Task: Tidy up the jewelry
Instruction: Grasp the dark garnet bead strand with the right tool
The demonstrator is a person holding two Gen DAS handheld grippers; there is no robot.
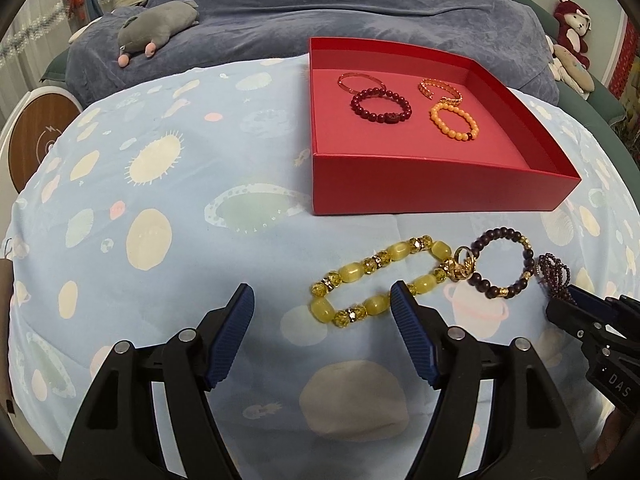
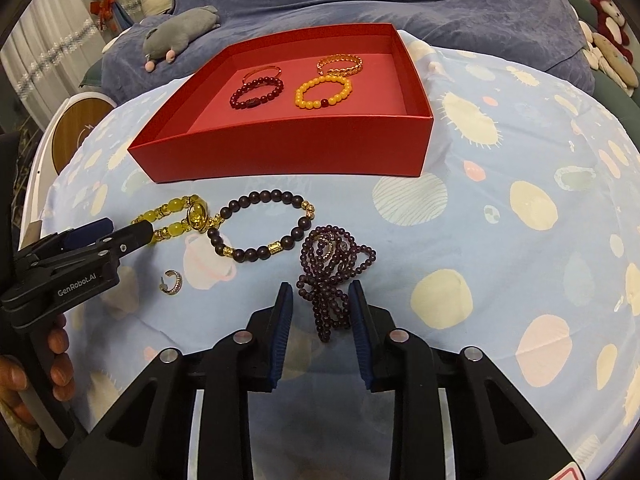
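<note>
Background: bed or sofa under a blue-grey cover (image 1: 360, 4); grey plush animal (image 1: 160, 26) lying on it; red plush toy (image 1: 572, 24) at far right.
Surface: rounded top draped in a pale blue cloth (image 1: 168, 168) printed with planets and shells.
Red box (image 1: 432, 184): open, no lid, standing on the far half of the surface.
Box contents: dark red bead bracelet (image 1: 380, 106), orange bead bracelet (image 1: 454, 122), thin pink-gold bangle (image 1: 360, 80), gold chain-link bangle (image 1: 440, 90); all lie flat on the box floor, the two bangles behind the two beaded pieces.
Yellow bead bracelet (image 1: 376, 282): on the cloth in front of the box, stretched into a long oval; a gold charm ring at its right end touches the next bracelet.
Dark bead bracelet (image 2: 260, 228): purple-brown beads with gold spacers, lying flat, just right of the yellow one.
Purple bead strand (image 2: 332, 272): thin beads, heaped in loose loops right of the dark bracelet.
Earring (image 2: 172, 282): small gold hoop, alone on the cloth, nearer than the bracelets.
Left hand-held gripper (image 1: 322, 304): jaws wide apart, holding nothing; right fingertip overlaps the near edge of the yellow bracelet in view, contact cannot be told.
Right hand-held gripper (image 2: 320, 300): jaws moderately apart, straddling the near tail of the purple strand; pads close to the beads on both sides, not clamped on them.
Person's hand (image 2: 36, 364): wrapped round the left tool's handle, at the lower left of the right wrist view.
</note>
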